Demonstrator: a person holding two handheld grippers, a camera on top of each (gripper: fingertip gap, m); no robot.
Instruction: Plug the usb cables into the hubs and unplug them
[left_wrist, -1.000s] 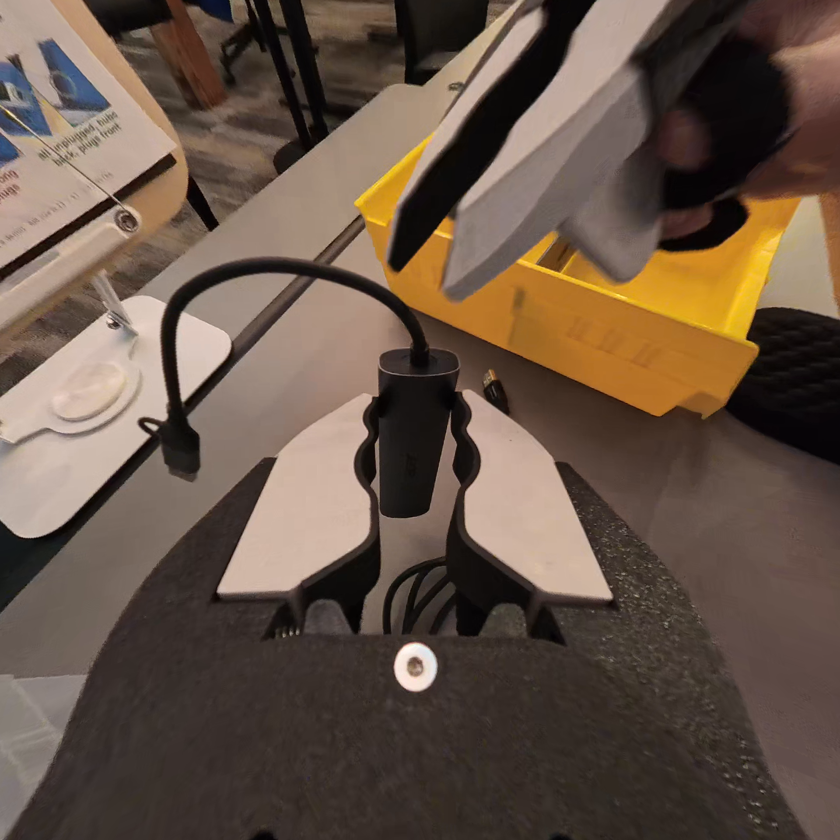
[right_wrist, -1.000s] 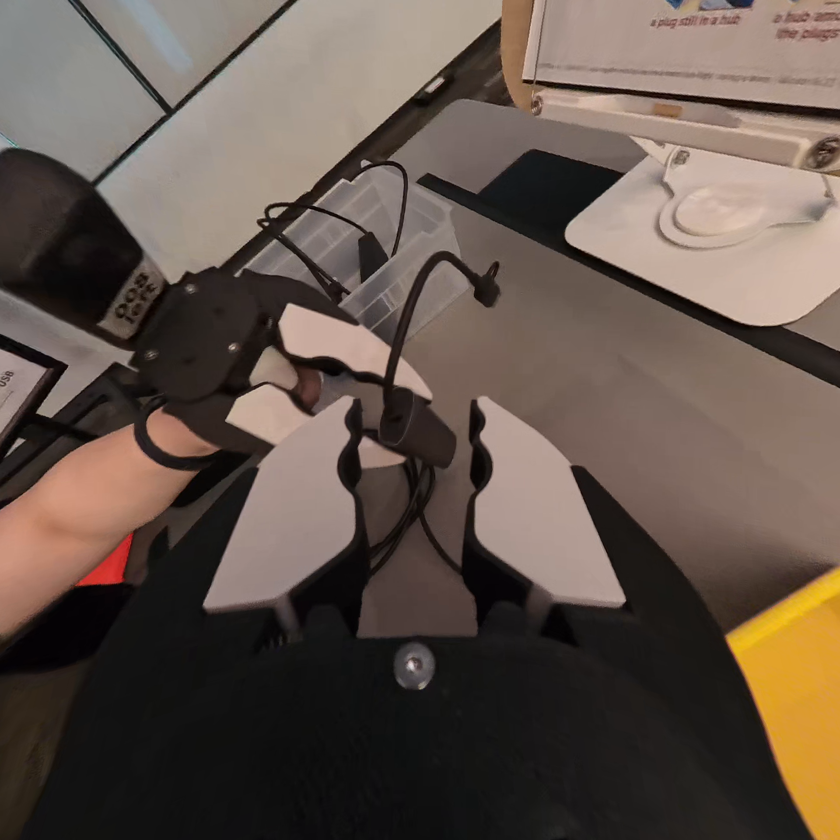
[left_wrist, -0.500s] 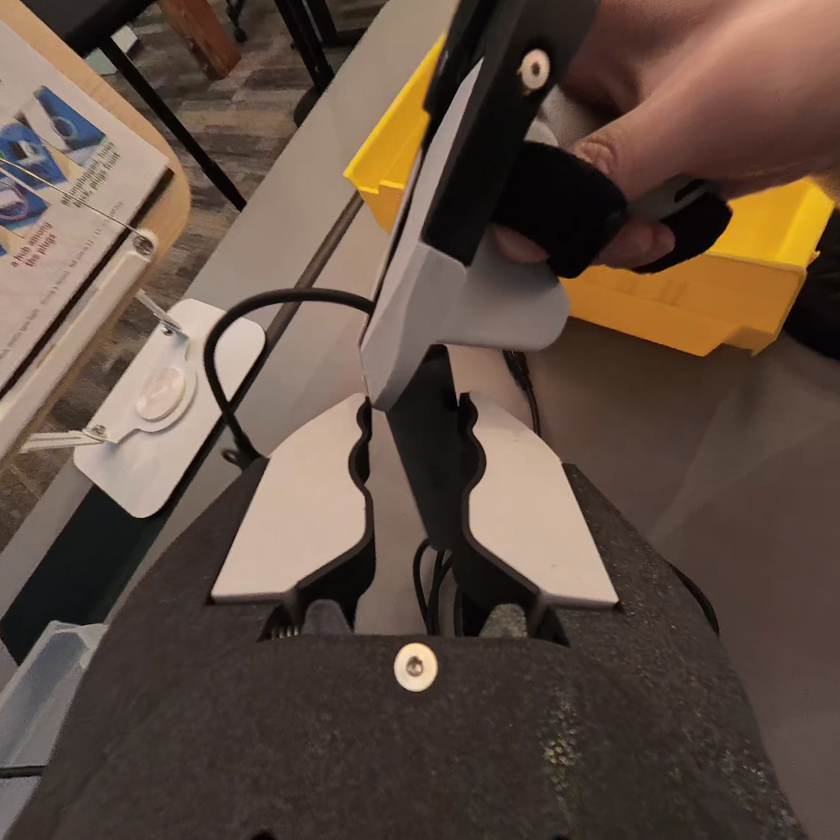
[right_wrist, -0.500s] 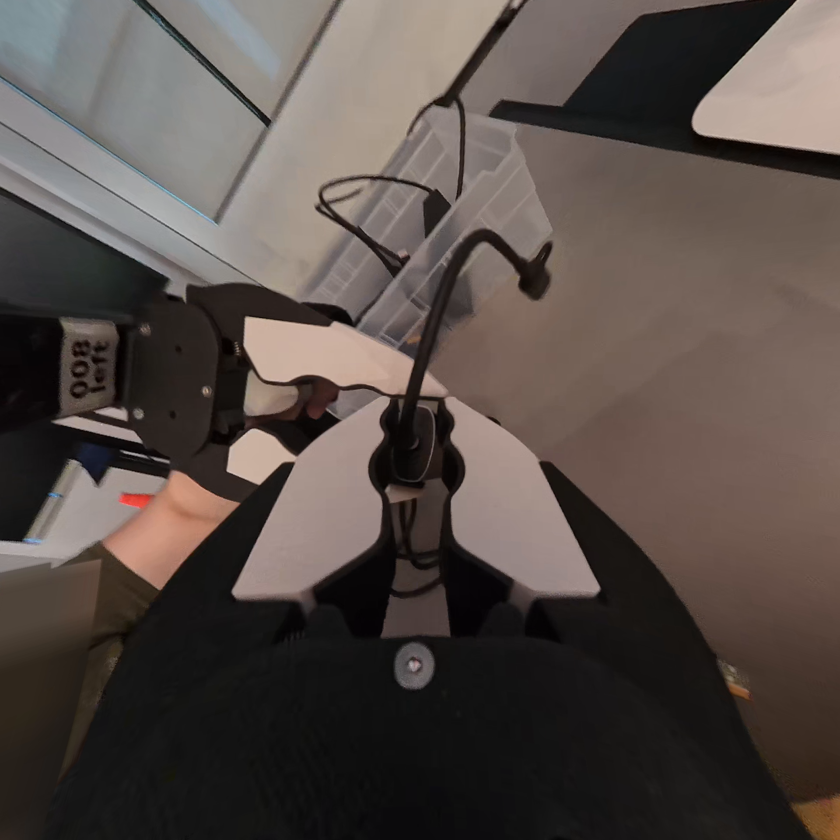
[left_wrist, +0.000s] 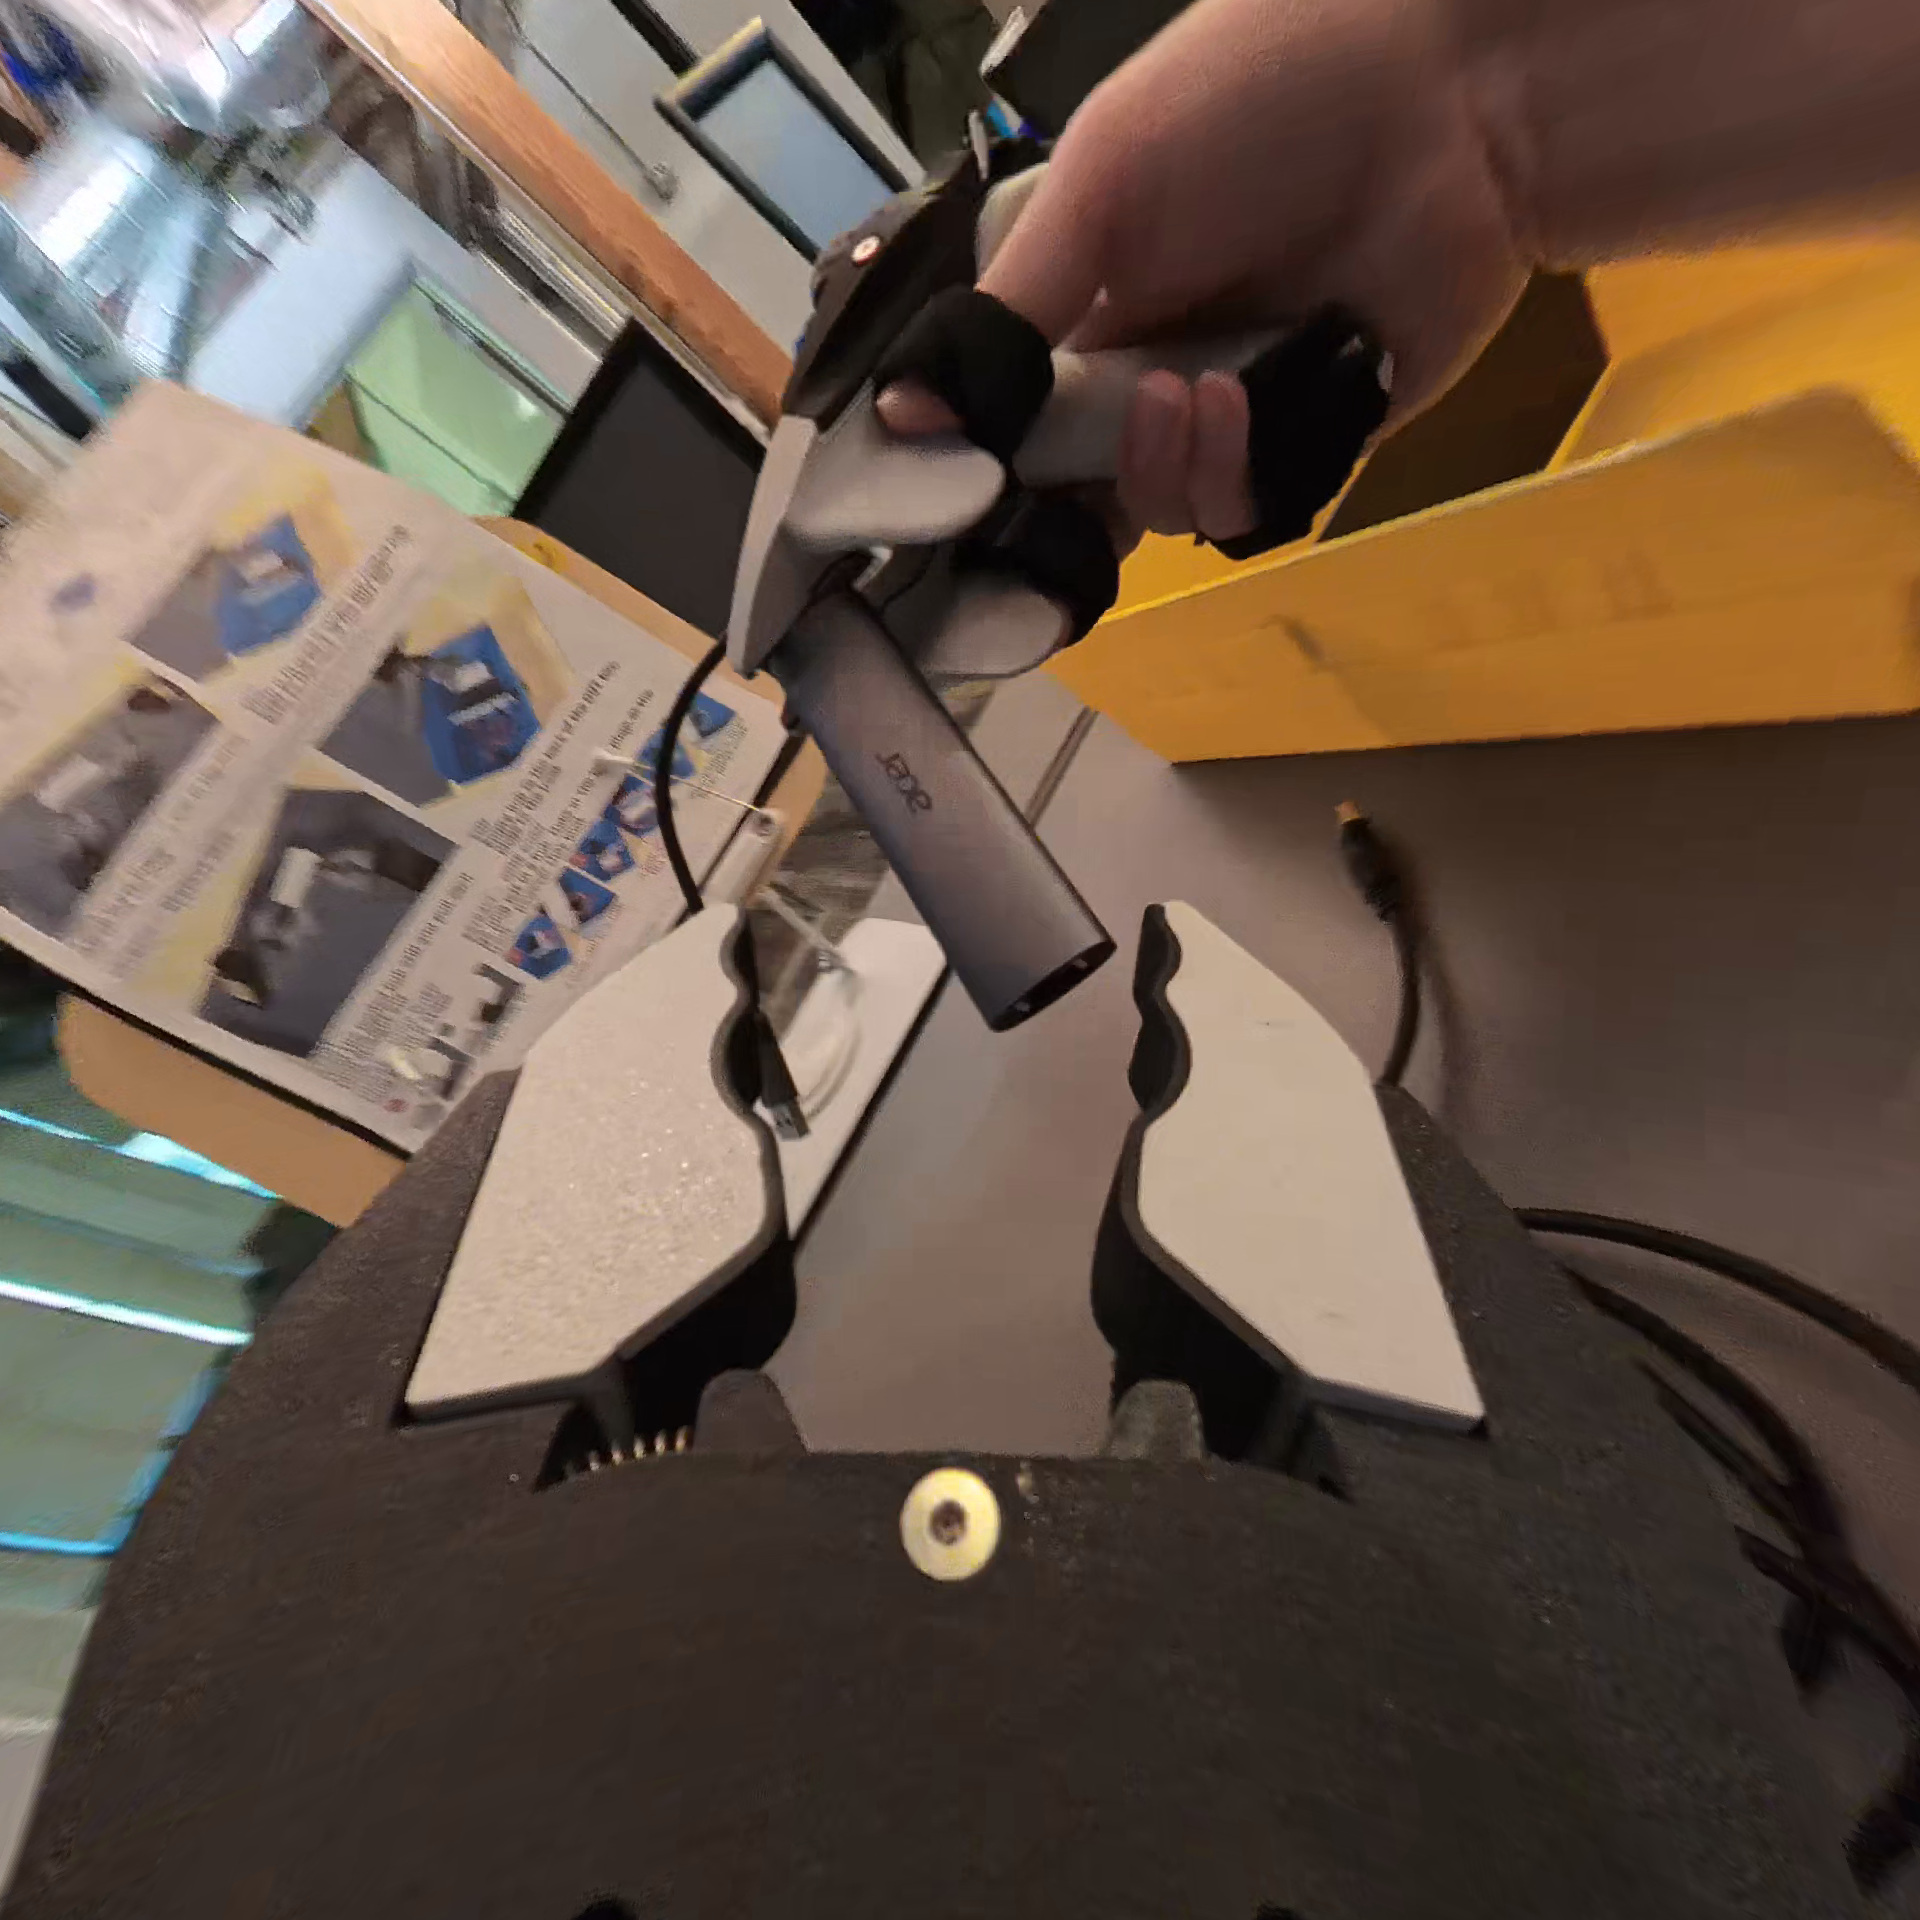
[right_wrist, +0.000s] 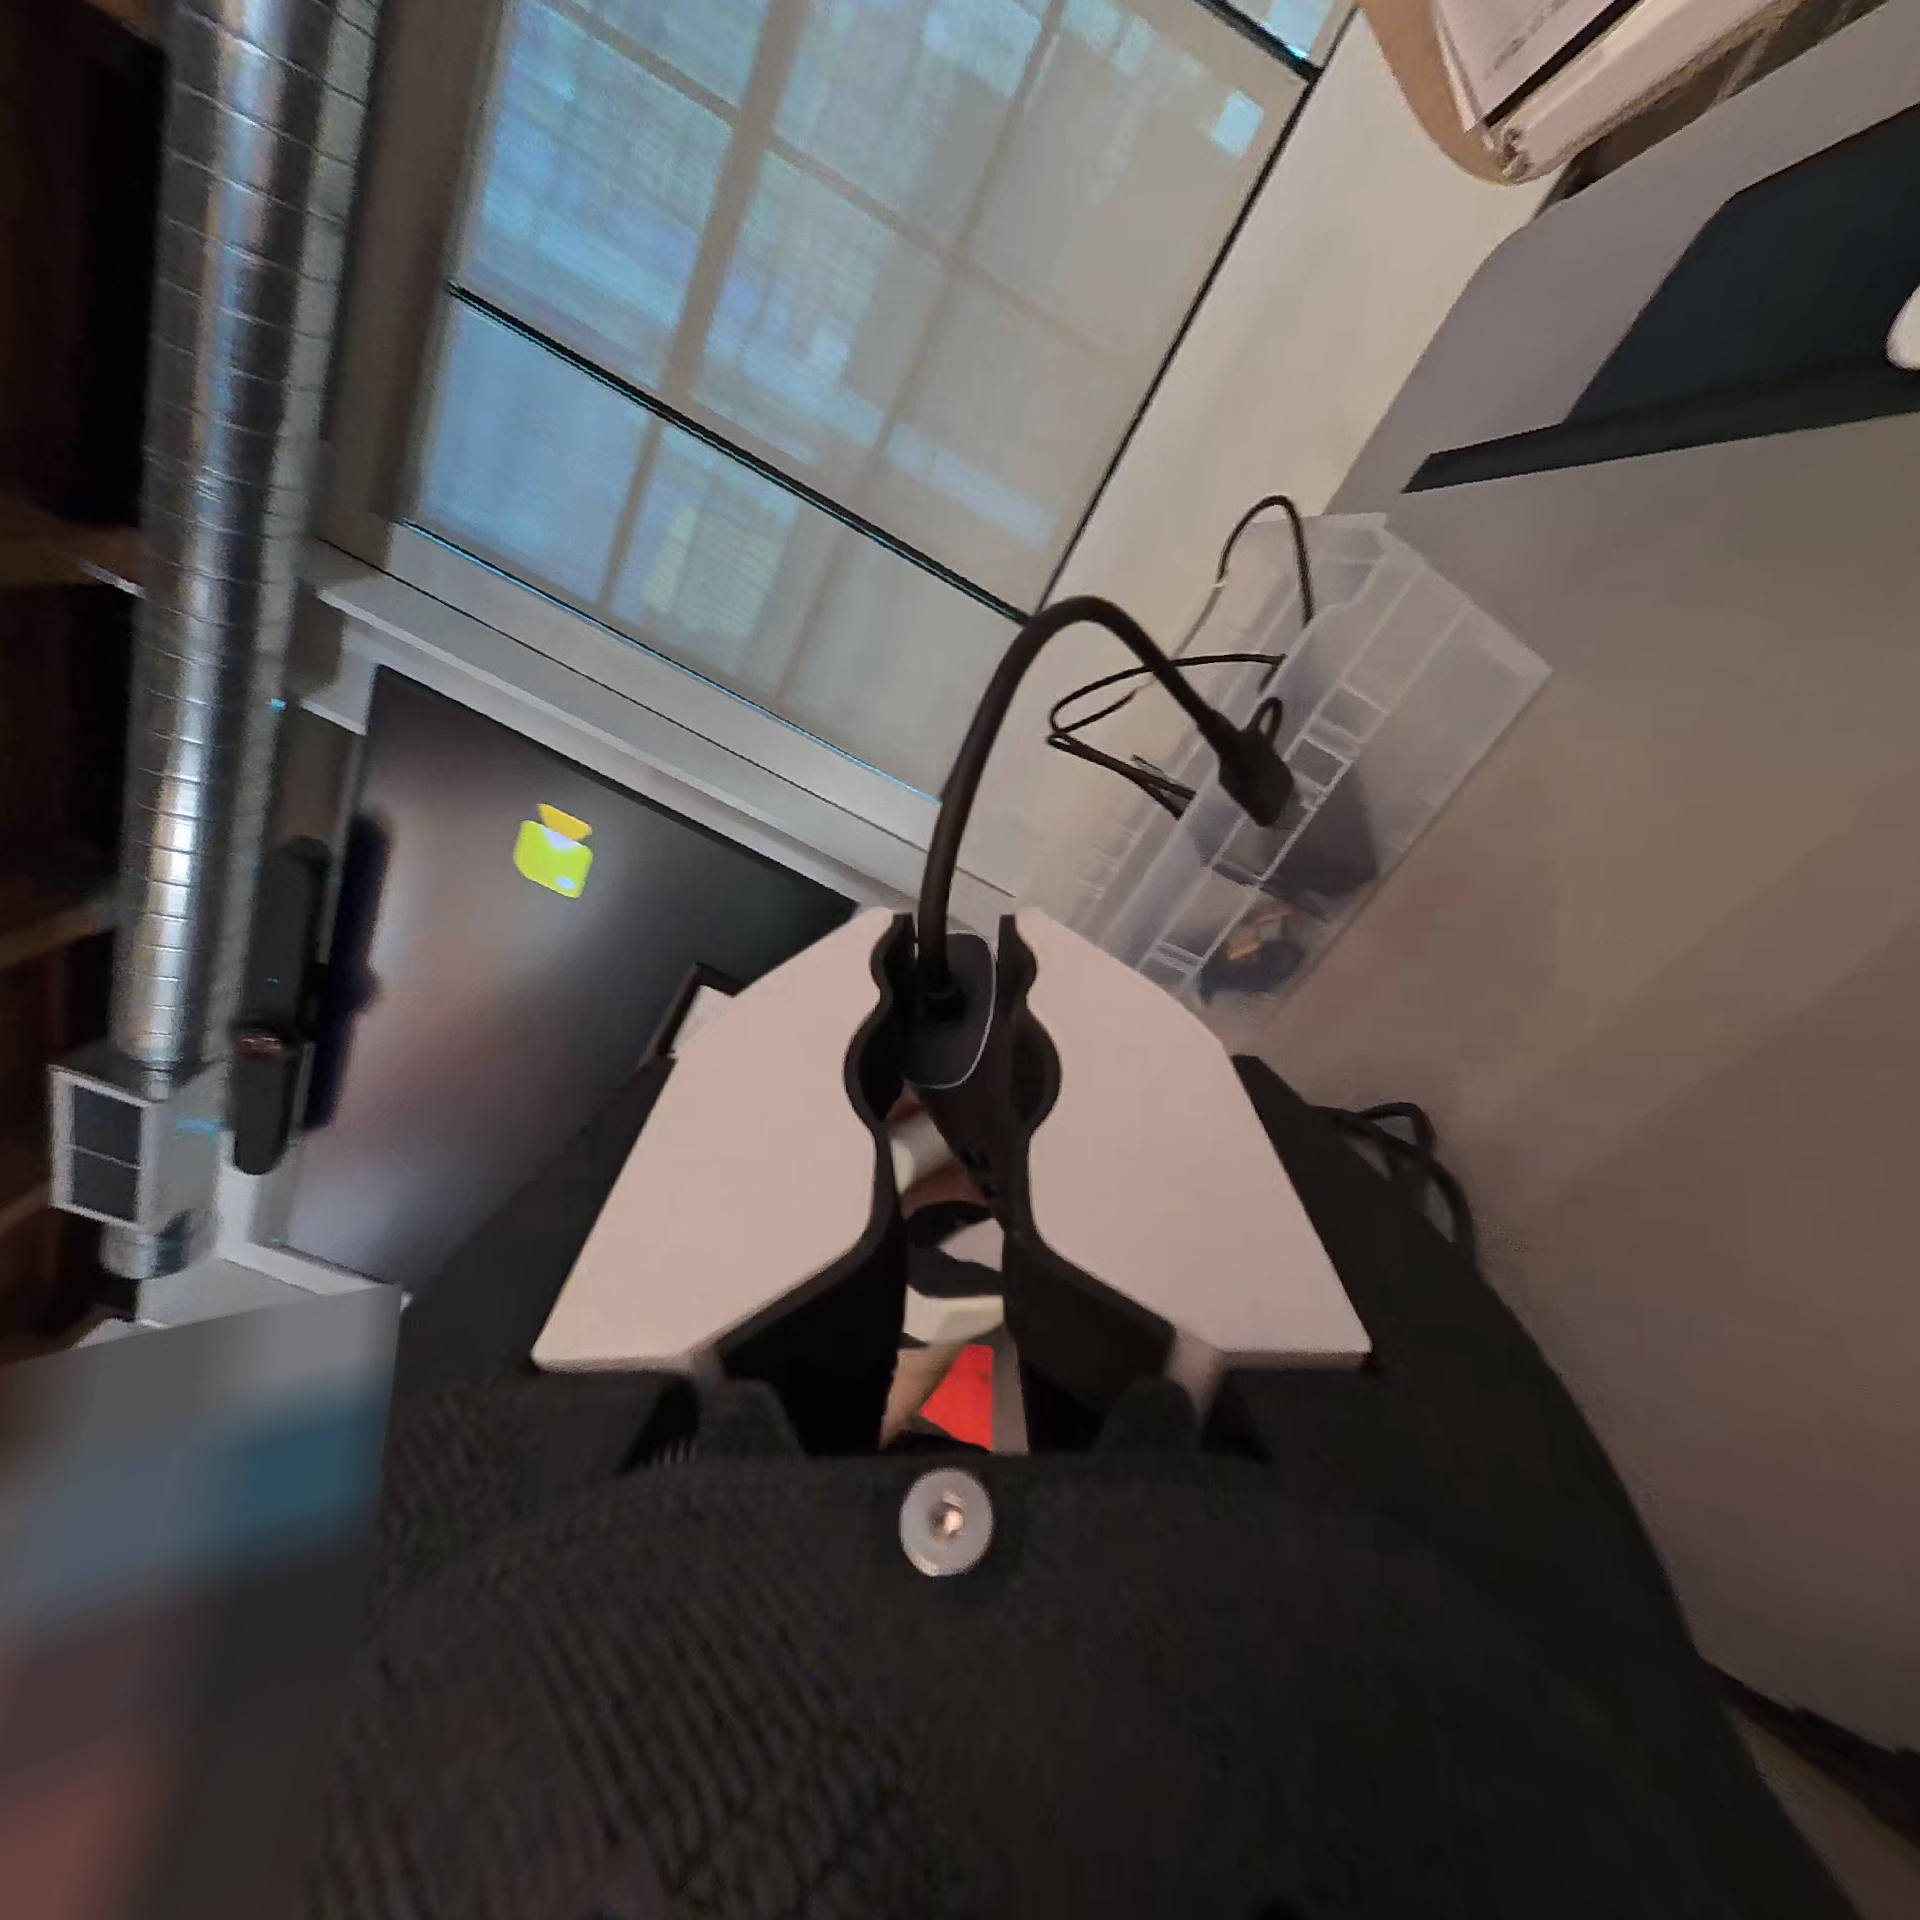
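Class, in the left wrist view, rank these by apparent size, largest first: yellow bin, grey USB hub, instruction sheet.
1. Instruction sheet and yellow bin: similar, both cropped, so unranked.
2. Grey USB hub, smallest though nearest.

hub (left_wrist: 940, 821) | dark grey, slim | tilted, airborne | own cable (right_wrist: 971, 769) arcing free
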